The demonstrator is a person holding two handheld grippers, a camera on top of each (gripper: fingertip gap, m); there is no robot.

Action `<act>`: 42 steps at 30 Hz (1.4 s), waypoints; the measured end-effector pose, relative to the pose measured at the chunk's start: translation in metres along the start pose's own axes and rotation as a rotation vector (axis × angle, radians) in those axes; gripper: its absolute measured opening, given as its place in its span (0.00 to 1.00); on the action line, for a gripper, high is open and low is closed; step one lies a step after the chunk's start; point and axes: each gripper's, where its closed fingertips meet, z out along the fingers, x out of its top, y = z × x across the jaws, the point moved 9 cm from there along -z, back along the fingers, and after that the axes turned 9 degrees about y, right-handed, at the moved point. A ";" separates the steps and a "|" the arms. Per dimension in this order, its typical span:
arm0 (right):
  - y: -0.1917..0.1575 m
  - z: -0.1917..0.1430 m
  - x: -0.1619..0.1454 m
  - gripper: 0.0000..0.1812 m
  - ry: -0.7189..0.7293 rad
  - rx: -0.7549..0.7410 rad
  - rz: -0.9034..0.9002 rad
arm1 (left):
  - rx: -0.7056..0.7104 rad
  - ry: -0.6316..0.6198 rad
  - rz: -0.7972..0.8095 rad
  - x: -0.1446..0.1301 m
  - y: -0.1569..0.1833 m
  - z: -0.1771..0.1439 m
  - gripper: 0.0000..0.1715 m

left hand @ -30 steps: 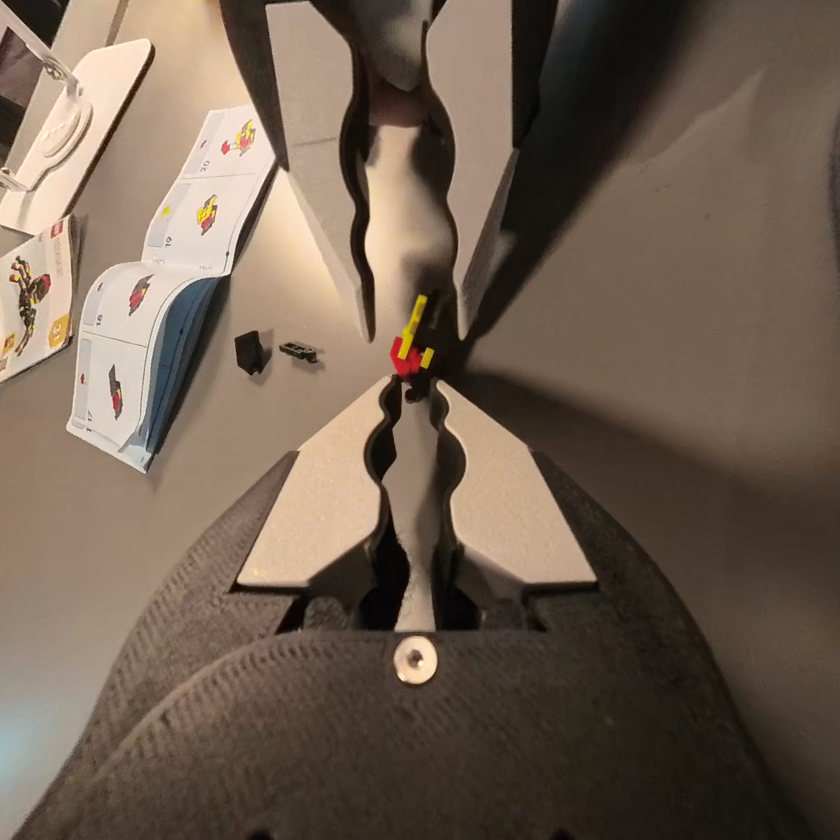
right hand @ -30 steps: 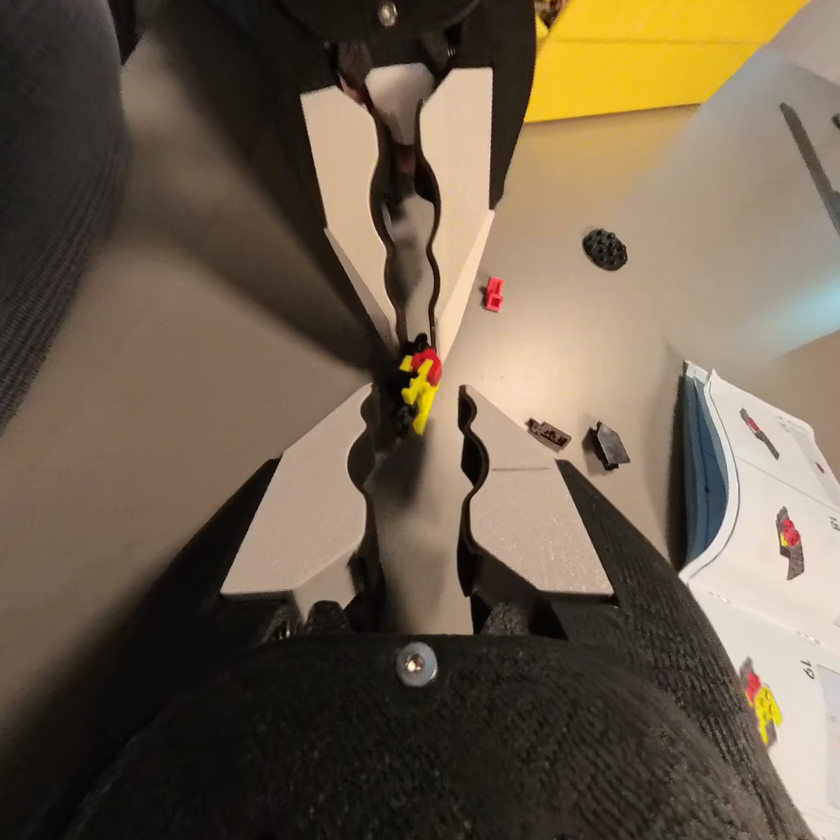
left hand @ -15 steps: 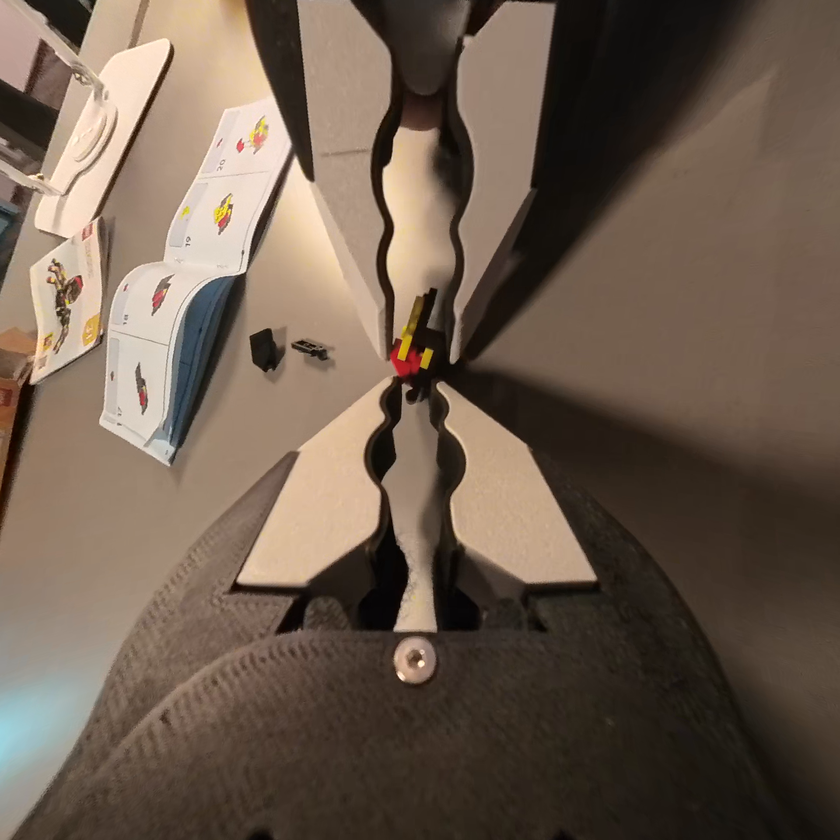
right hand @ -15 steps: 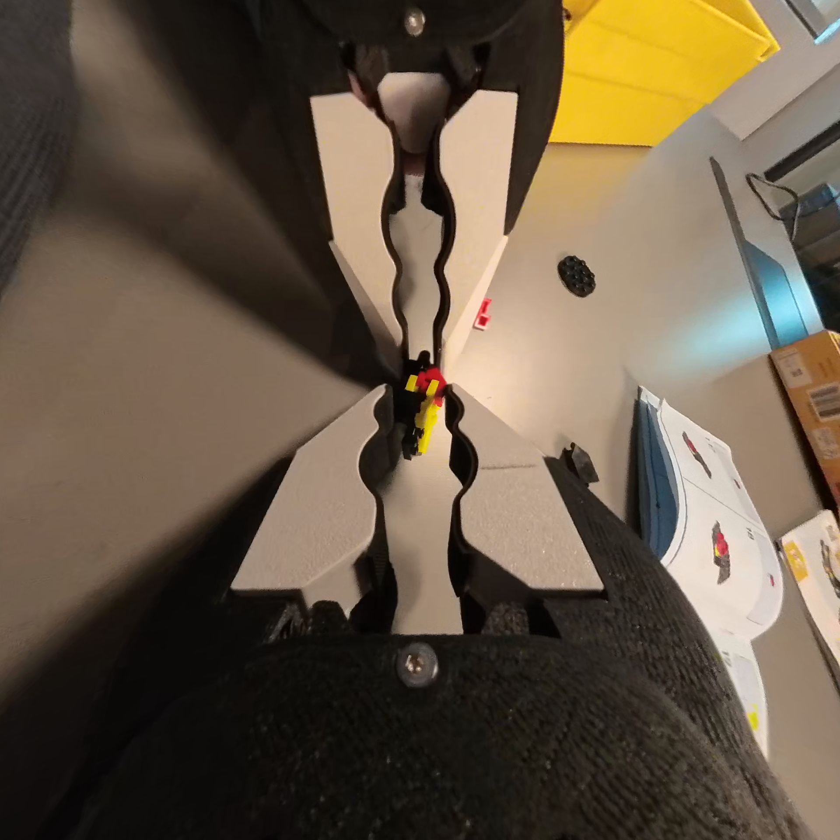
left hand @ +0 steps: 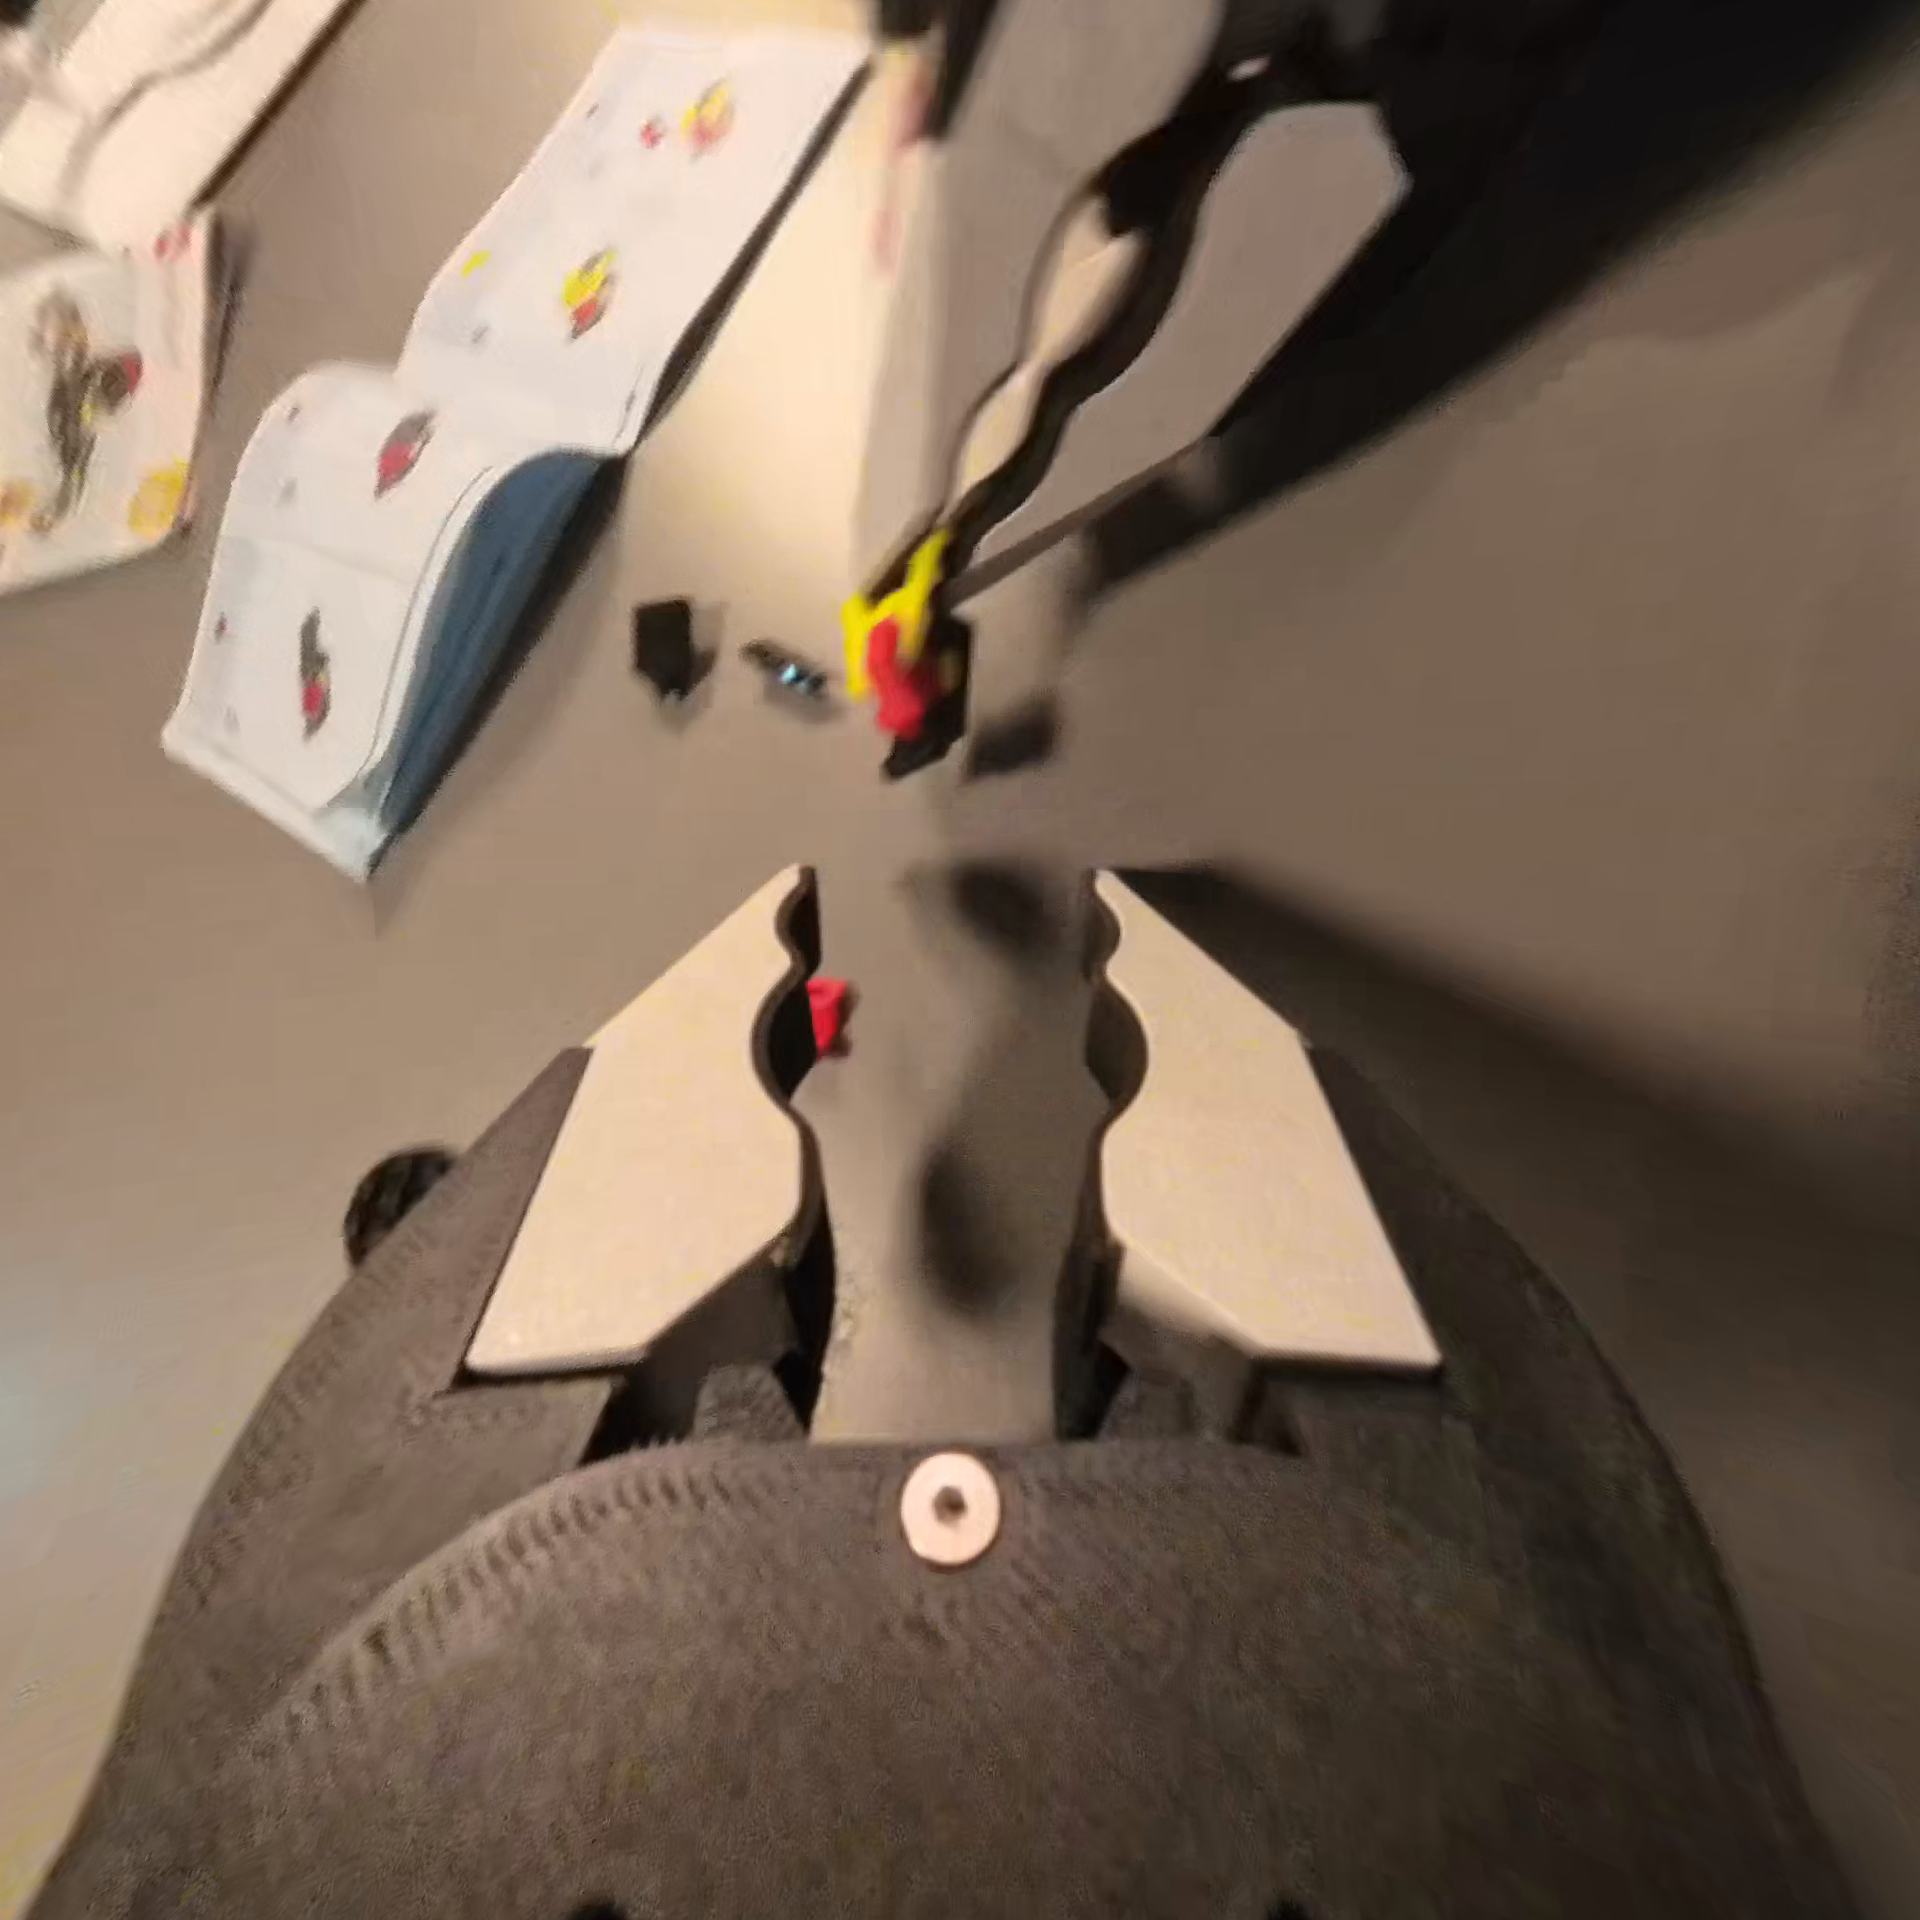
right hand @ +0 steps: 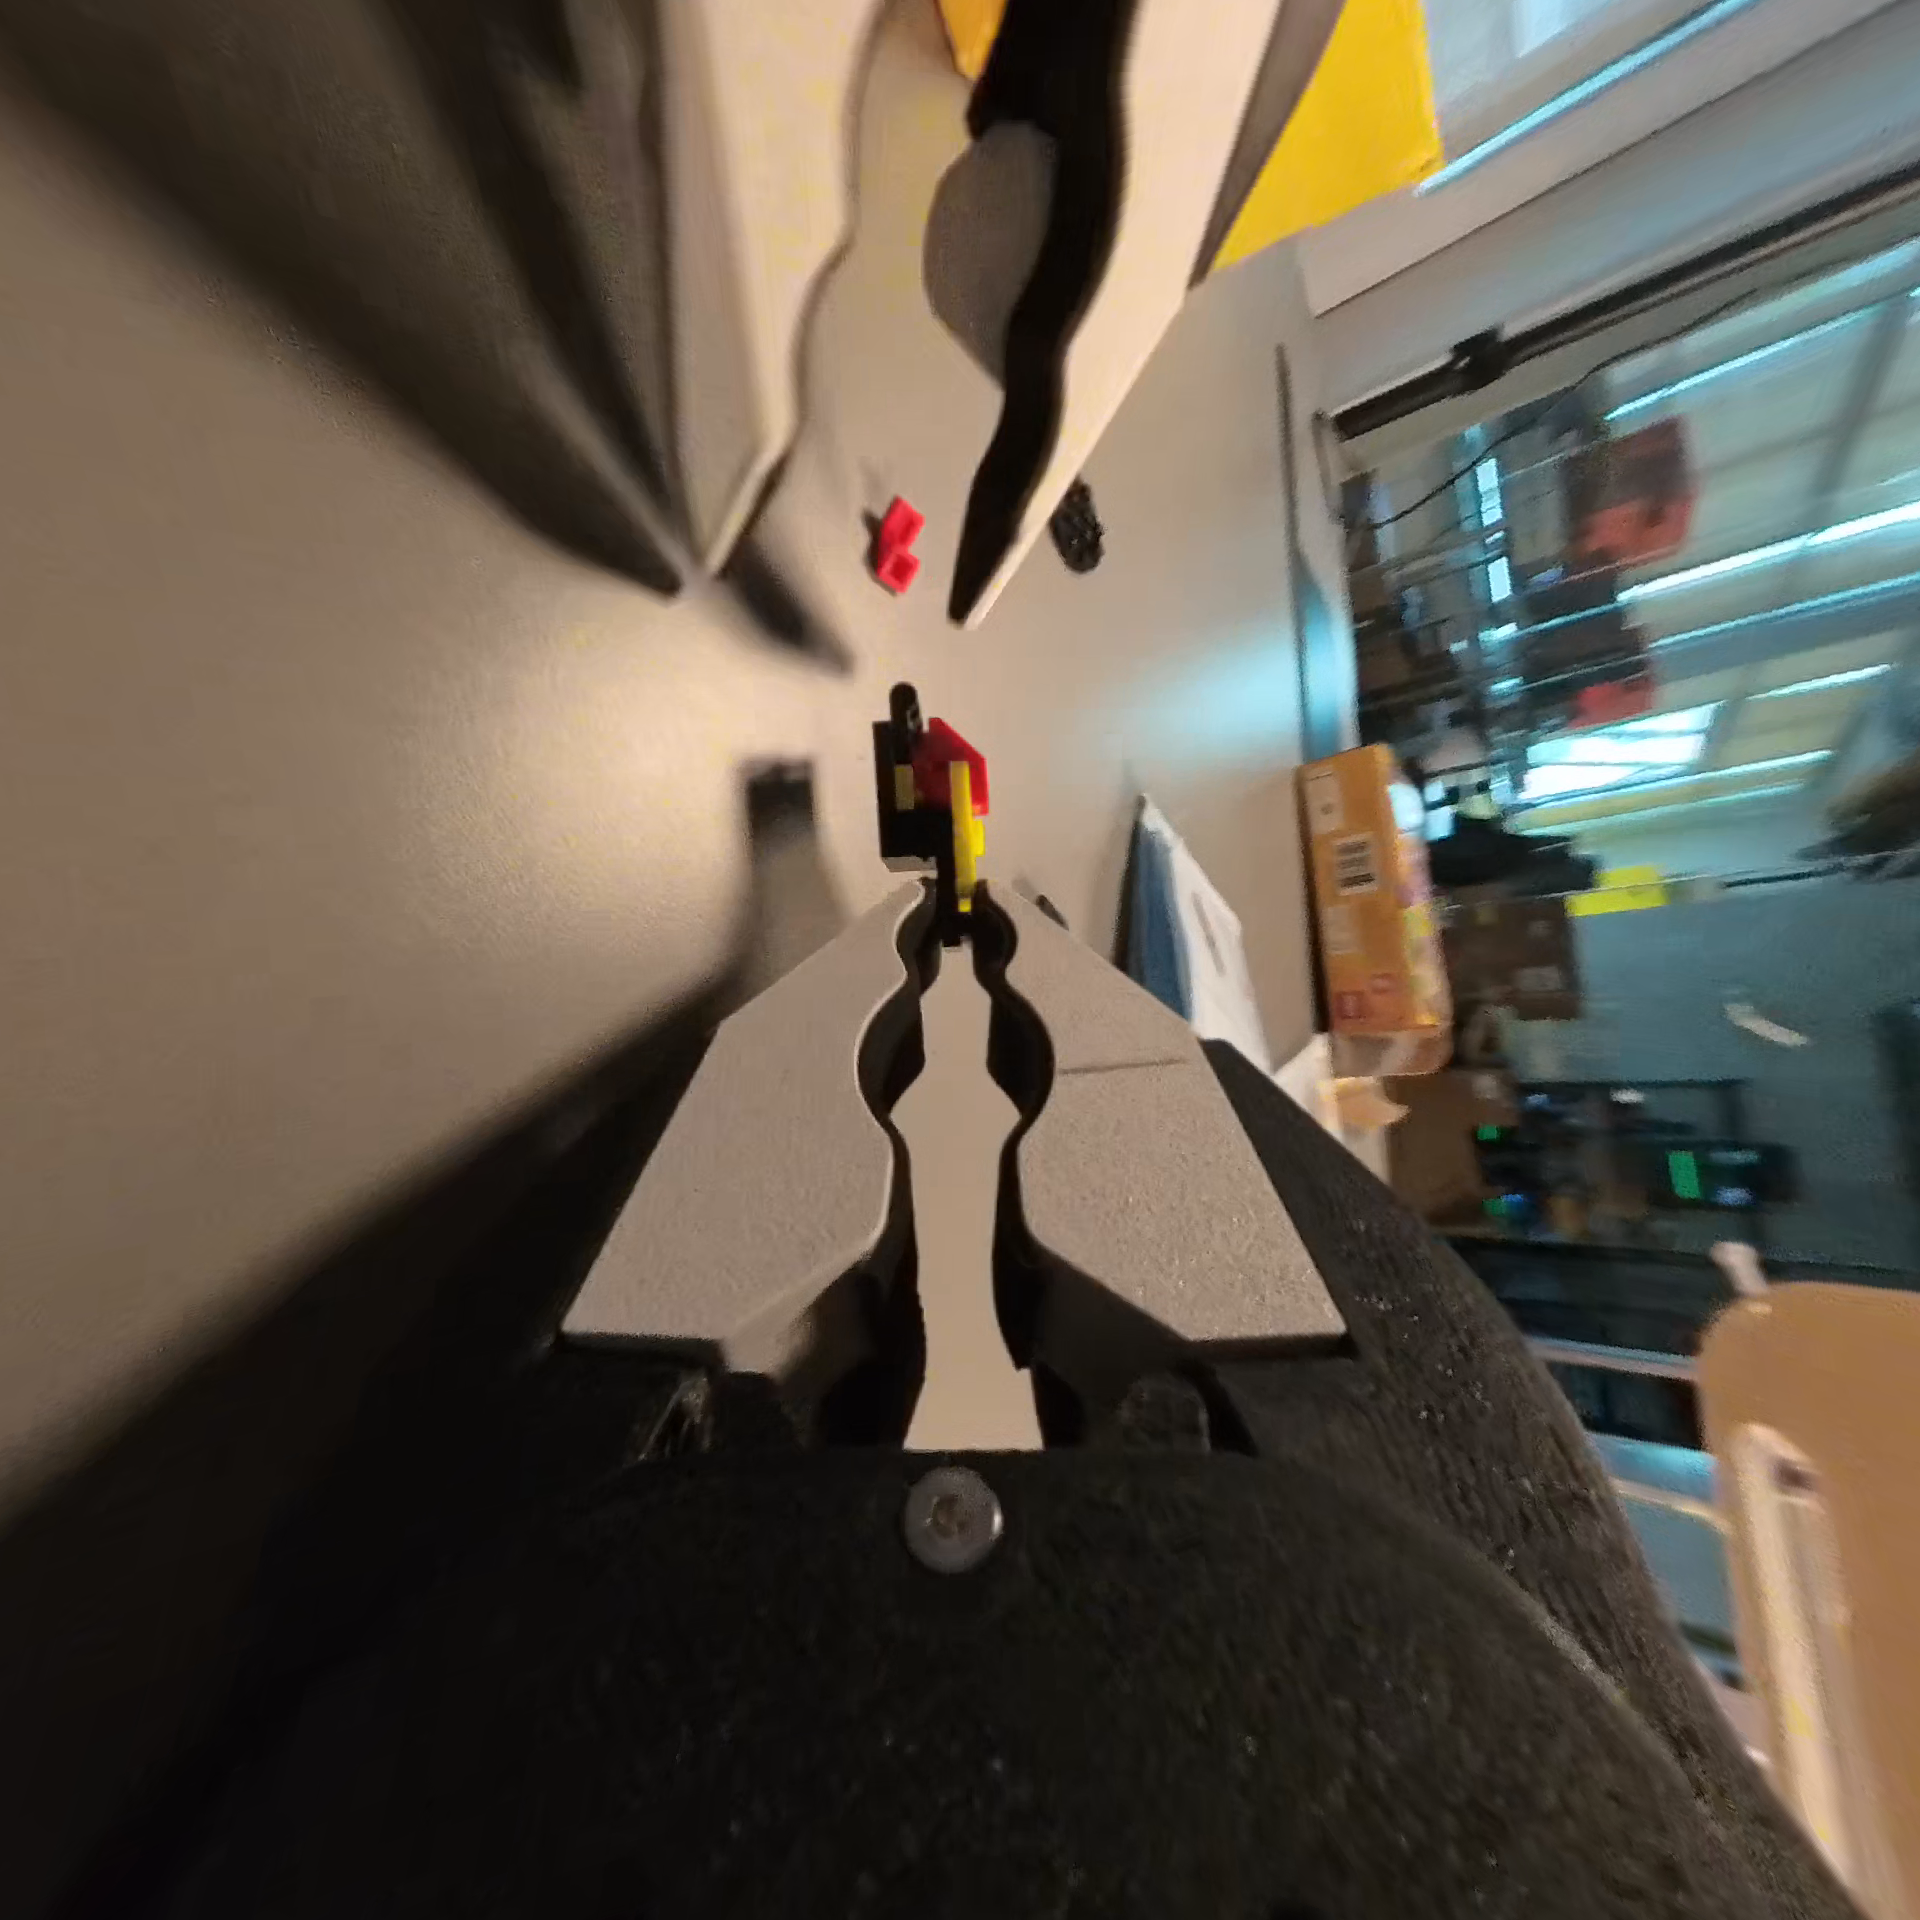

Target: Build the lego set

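The right gripper (right hand: pixel 951 904) pinches the small red, yellow and black lego model (right hand: pixel 935 795) at its jaw tips, held above the grey desk (left hand: pixel 1455 831). The left gripper (left hand: pixel 951 894) hangs apart from it, jaws wide and holding nothing. A loose red brick (left hand: pixel 828 1020) lies on the desk beside its left finger; two black pieces (left hand: pixel 665 644) and the open instruction booklet (left hand: pixel 436 499) lie farther off

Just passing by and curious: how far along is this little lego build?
Partly done: a small red, yellow and black assembly is together, pinched in the right gripper. The left gripper is open and empty. Still loose on the table: a red piece and small black pieces.
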 end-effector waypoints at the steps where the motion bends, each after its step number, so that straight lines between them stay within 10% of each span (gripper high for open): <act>1: -0.002 0.000 -0.002 0.02 0.002 -0.024 -0.047 | 0.024 -0.016 -0.031 -0.003 -0.008 -0.004 0.27; 13: -0.009 -0.001 -0.001 0.02 0.039 -0.055 -0.141 | -0.005 -0.074 -0.093 -0.022 -0.029 -0.011 0.04; 21: -0.008 -0.003 0.002 0.02 0.056 -0.079 -0.149 | 0.220 -0.317 1.265 -0.025 -0.004 -0.008 0.04; 28: -0.009 -0.002 0.001 0.02 0.072 -0.070 -0.123 | -0.114 -0.422 1.722 -0.016 0.014 -0.007 0.04; 31: -0.010 -0.002 0.002 0.02 0.075 -0.067 -0.122 | -0.213 -0.449 1.651 -0.005 0.015 -0.007 0.10; 35: -0.007 0.000 0.001 0.02 0.093 -0.067 -0.097 | -0.374 -0.413 1.121 0.011 0.001 -0.016 0.22; 42: -0.005 0.003 0.001 0.02 0.115 -0.061 -0.061 | -0.526 -0.373 0.579 0.010 -0.027 -0.012 0.07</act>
